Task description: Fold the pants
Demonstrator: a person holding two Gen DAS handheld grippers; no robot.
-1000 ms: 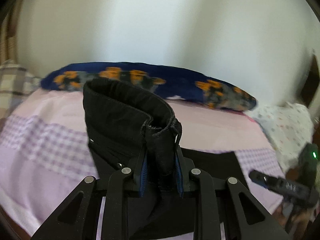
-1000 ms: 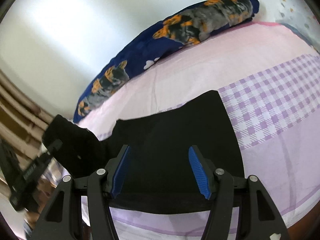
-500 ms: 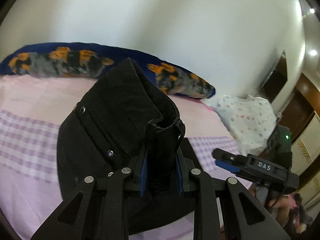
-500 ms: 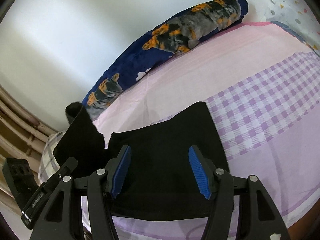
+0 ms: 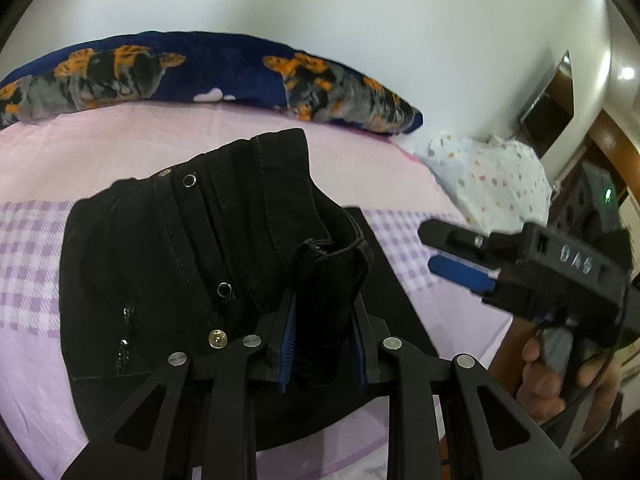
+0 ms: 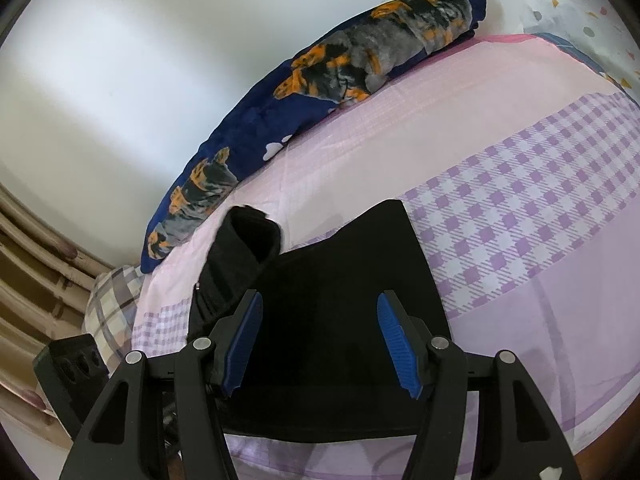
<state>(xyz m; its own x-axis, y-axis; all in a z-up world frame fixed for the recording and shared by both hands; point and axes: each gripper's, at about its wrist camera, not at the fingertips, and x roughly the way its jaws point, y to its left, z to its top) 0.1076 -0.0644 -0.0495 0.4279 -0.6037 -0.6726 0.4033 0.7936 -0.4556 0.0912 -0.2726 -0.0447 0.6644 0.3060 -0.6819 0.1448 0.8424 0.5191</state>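
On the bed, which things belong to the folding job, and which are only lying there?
For the job:
- black pants
- left tongs, shut on the pants' waistband
- right tongs, open above the pants

Only lying there:
- blue blanket by the wall
- dotted cloth
- plaid cloth
- bed sheet under everything

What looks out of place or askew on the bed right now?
Only the pants: their waistband end stands bunched in the left tongs, not flat. The right tongs are open above the flat part.
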